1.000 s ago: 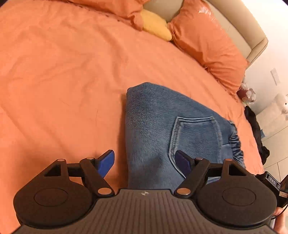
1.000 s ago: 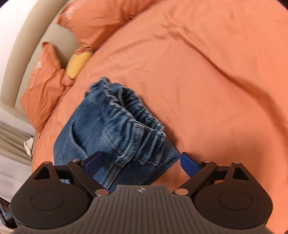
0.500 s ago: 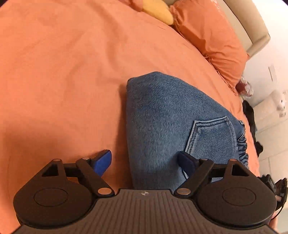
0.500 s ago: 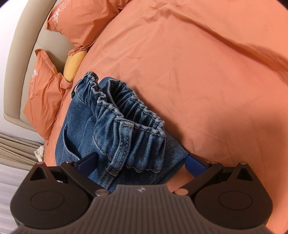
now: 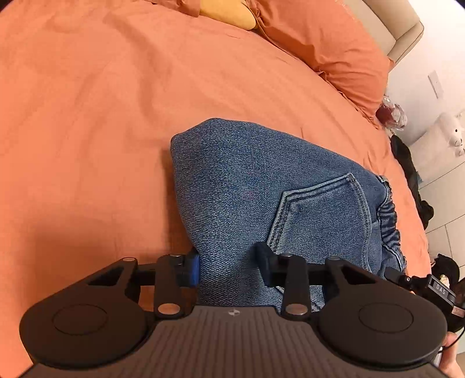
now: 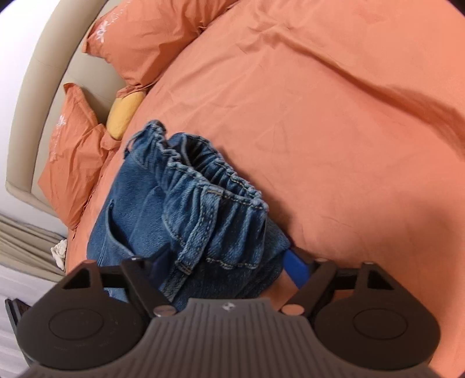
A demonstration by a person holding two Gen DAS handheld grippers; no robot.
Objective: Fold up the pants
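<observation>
Folded blue denim pants (image 5: 247,186) lie in a thick bundle on the orange bed cover (image 5: 87,116). In the left wrist view my left gripper (image 5: 228,266) has closed in on the near folded edge, a blue finger (image 5: 192,270) pressing each side. In the right wrist view the pants (image 6: 180,209) show their elastic waistband (image 6: 221,186) on top. My right gripper (image 6: 229,266) straddles the waistband end, its blue finger (image 6: 295,267) against the denim; the jaws stand fairly wide around the bundle.
Orange pillows (image 5: 325,43) and a yellow cushion (image 5: 226,13) lie at the beige headboard (image 6: 37,87). The bed's edge runs right of the pants in the left wrist view, with dark clothing (image 5: 412,180) and a white nightstand (image 5: 436,151) beyond.
Both grippers have moved in onto the pants. The left jaws have narrowed from wide open to pinching the folded edge. The right jaws have closed against the waistband end.
</observation>
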